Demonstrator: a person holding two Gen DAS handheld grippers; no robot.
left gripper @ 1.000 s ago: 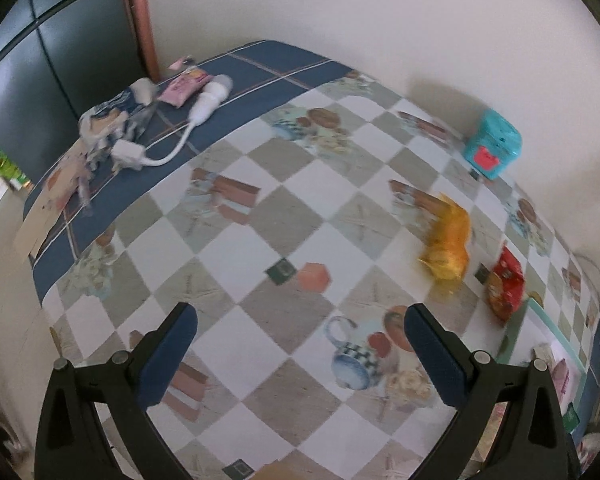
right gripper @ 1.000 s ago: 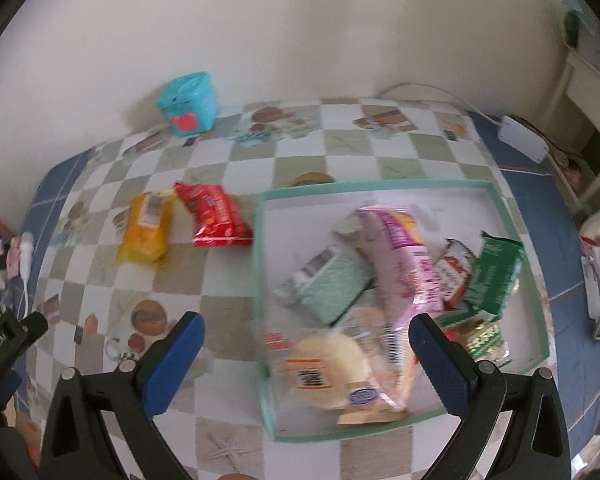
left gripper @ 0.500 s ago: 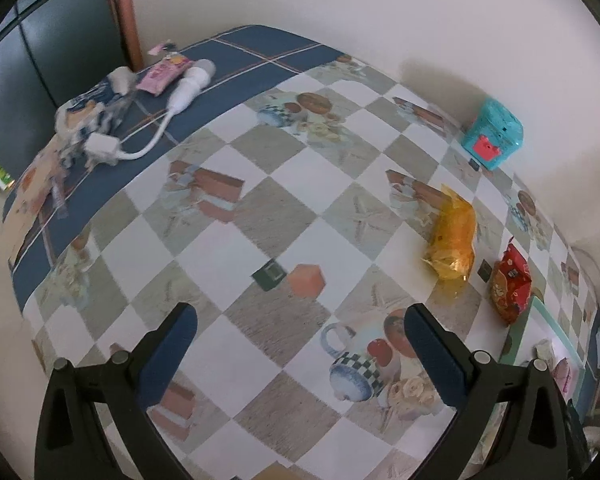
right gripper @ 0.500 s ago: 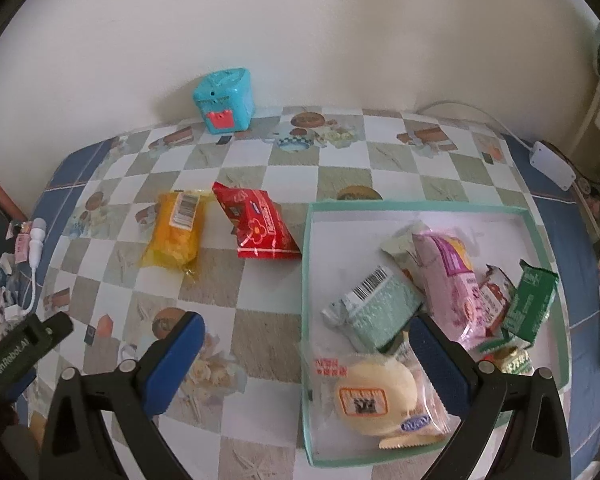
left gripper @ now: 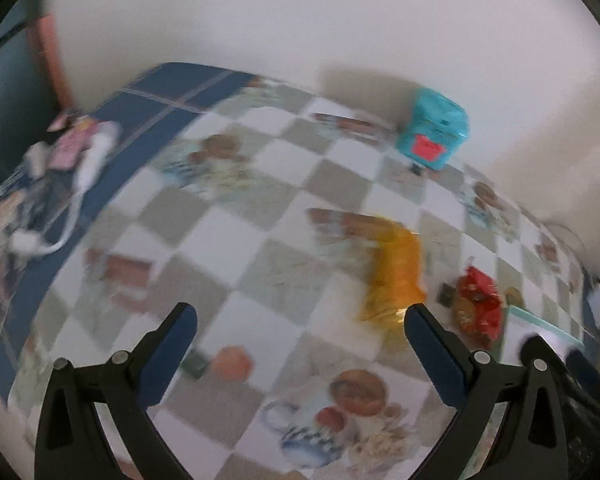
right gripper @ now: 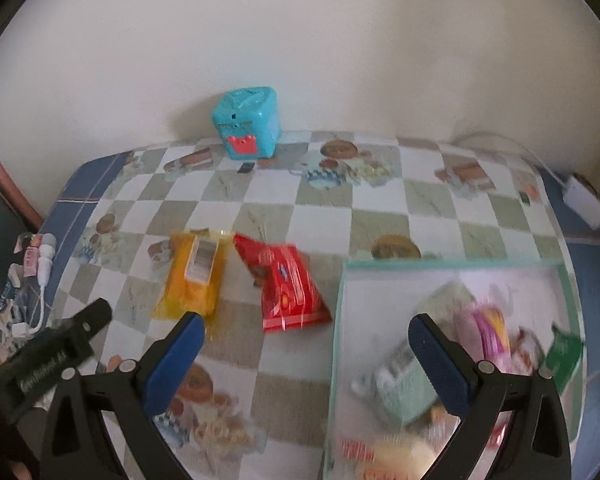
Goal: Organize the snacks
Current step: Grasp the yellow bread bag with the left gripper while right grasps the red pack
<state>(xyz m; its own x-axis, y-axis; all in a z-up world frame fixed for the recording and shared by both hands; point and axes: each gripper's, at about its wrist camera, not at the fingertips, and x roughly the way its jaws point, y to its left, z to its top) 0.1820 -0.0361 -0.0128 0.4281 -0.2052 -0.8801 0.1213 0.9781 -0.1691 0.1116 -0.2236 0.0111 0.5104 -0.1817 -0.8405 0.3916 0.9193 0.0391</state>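
Observation:
An orange snack packet point(right gripper: 194, 280) point(left gripper: 394, 276) and a red snack packet point(right gripper: 286, 284) point(left gripper: 478, 304) lie side by side on the checked tablecloth. To their right stands a green-rimmed tray point(right gripper: 338, 312) point(left gripper: 540, 322) holding several packets, among them a pale green one point(right gripper: 400, 384) and a pink one point(right gripper: 490, 324). My right gripper point(right gripper: 304, 332) hangs open above the table, just short of the red packet. My left gripper point(left gripper: 300, 320) is open too, its right finger close to the orange packet; that view is blurred.
A turquoise box with a red mouth point(right gripper: 248, 128) point(left gripper: 434, 128) stands against the wall at the back. White cables, a plug and a pink packet point(left gripper: 76, 148) lie on the blue border at the far left. A white adapter point(right gripper: 584, 200) sits at the right table edge.
Both grippers have moved forward and to the left. The orange and red packets now sit nearer and more central in each view, and less of the tray shows. Both stay open.

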